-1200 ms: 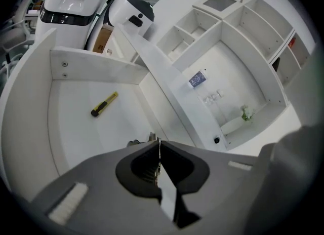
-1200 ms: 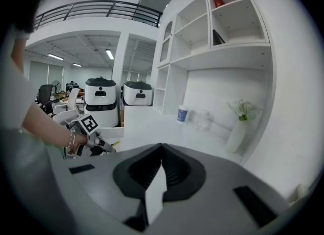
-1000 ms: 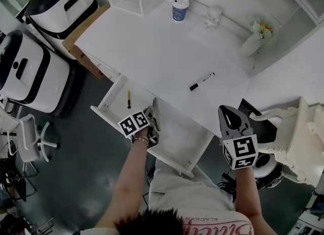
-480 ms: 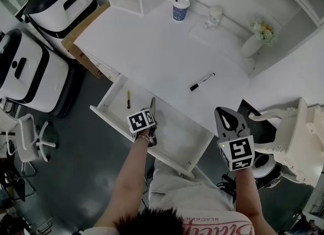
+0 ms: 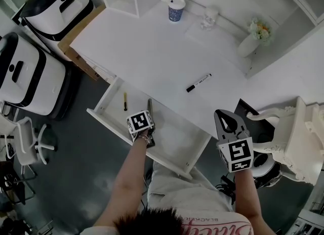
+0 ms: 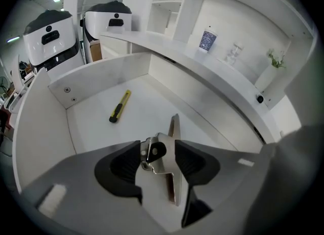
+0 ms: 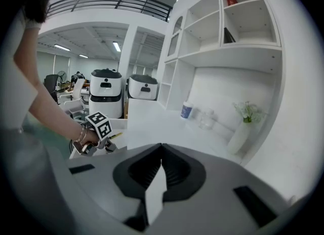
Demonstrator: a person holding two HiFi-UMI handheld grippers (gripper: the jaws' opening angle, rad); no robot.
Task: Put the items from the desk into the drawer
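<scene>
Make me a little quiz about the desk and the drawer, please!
1. Which thing lies on the desk? A) marker B) banana C) scissors
2. True or false: the yellow knife lies inside the drawer.
3. Fill in: the metal tool sits between the ___ gripper's jaws.

Key: 1 A. 2 True. 3 Left: the left gripper has just been opening its jaws, with the tool between them and the pads off it.
</scene>
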